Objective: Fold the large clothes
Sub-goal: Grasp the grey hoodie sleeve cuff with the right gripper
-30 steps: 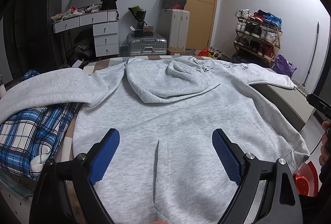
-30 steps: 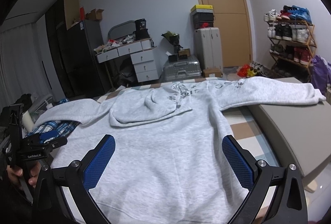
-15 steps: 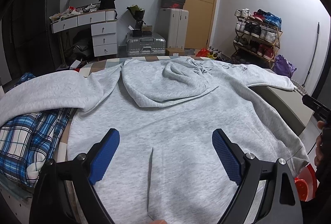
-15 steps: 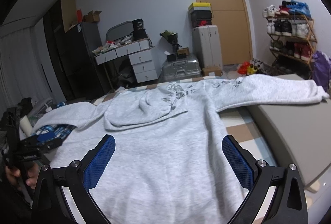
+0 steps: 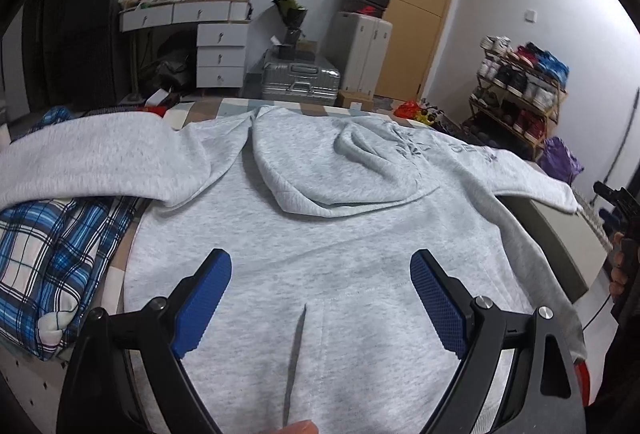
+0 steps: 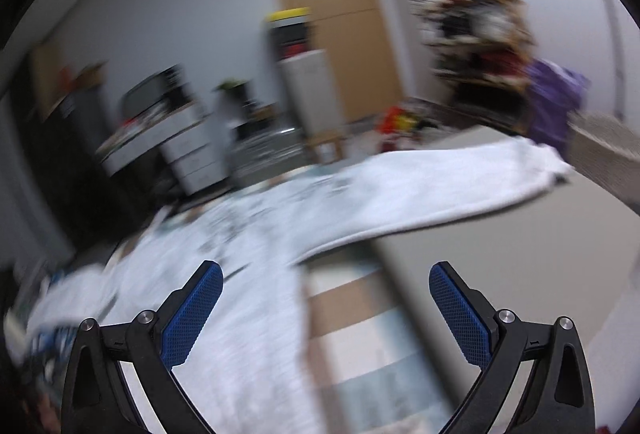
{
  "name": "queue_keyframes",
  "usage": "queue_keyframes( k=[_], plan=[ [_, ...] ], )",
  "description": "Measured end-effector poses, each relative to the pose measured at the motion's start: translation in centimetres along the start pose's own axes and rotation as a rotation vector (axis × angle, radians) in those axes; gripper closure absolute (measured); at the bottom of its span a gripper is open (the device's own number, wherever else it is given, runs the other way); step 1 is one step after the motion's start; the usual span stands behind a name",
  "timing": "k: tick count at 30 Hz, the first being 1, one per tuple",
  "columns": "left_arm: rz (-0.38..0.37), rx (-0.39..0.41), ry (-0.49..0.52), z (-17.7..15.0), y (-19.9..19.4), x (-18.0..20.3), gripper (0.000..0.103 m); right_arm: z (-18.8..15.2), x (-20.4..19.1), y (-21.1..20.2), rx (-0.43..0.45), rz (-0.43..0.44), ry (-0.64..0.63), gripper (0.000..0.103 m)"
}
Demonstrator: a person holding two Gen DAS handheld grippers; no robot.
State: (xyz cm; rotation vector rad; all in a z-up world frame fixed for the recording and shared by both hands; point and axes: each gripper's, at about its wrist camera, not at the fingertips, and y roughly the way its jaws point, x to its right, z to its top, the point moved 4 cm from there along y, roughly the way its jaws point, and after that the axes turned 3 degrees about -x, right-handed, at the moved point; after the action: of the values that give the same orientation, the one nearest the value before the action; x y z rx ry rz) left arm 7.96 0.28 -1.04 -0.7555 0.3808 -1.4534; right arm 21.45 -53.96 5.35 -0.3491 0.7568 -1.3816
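Here a light grey hoodie [image 5: 320, 234] lies spread flat on a bed [image 6: 360, 318], front side up, its hood [image 5: 332, 169] folded down onto the chest and its two sleeves stretched outward. In the left wrist view the left gripper [image 5: 320, 298] hangs over the lower body of the hoodie with its blue pads wide apart and nothing between them; the slit of the front pocket [image 5: 294, 358] runs toward 6 o'clock just below the midpoint of the pads. The left sleeve [image 5: 92, 157] reaches out toward 9 o'clock and lies over a blue plaid garment [image 5: 52, 266] at the bed's edge. The other sleeve [image 5: 528, 181] runs toward 3 o'clock onto a grey-green surface [image 5: 560, 246] beside the bed. At the far right edge a hand [image 5: 620, 266] holds a black tool.

The right wrist view is heavily blurred. The right gripper [image 6: 326, 310] is also spread open and empty, above the hoodie's side edge where the striped bed cover shows. The long sleeve [image 6: 440, 193] crosses at 1 o'clock. A wooden door [image 5: 416, 5], a silver suitcase [image 5: 300, 81] and a shoe rack [image 5: 520, 89] stand beyond the bed.
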Motion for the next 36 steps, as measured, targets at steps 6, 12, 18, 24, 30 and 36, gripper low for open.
queue_keyframes(
  k=[6, 12, 18, 24, 30, 36],
  plan=[
    [0.042, 0.003, 0.003, 0.3, 0.8, -0.4, 0.015, 4.5, 10.7, 3.5, -0.084, -0.174, 0.225, 0.018],
    [0.045, -0.008, 0.030, 0.3, 1.6, 0.0, 0.015, 6.9, 18.9, 8.4, -0.131, -0.245, 0.411, 0.029],
    [0.062, -0.004, 0.053, 0.3, 1.5, -0.1, 0.015, 7.5, 23.4, 12.0, -0.164, -0.331, 0.531, 0.036],
    [0.064, 0.008, 0.043, 0.3, 1.5, -0.7, 0.015, 8.7, 23.5, 14.2, -0.165, -0.432, 0.471, 0.096],
    [0.062, 0.036, 0.033, -0.1, 0.6, -2.0, 0.015, 11.5, 17.3, 10.3, -0.004, -0.412, 0.396, 0.097],
    [0.056, 0.062, 0.004, -0.4, -0.5, -3.9, 0.015, 15.7, 1.5, 7.2, 0.102, -0.198, 0.177, 0.097]
  ],
)
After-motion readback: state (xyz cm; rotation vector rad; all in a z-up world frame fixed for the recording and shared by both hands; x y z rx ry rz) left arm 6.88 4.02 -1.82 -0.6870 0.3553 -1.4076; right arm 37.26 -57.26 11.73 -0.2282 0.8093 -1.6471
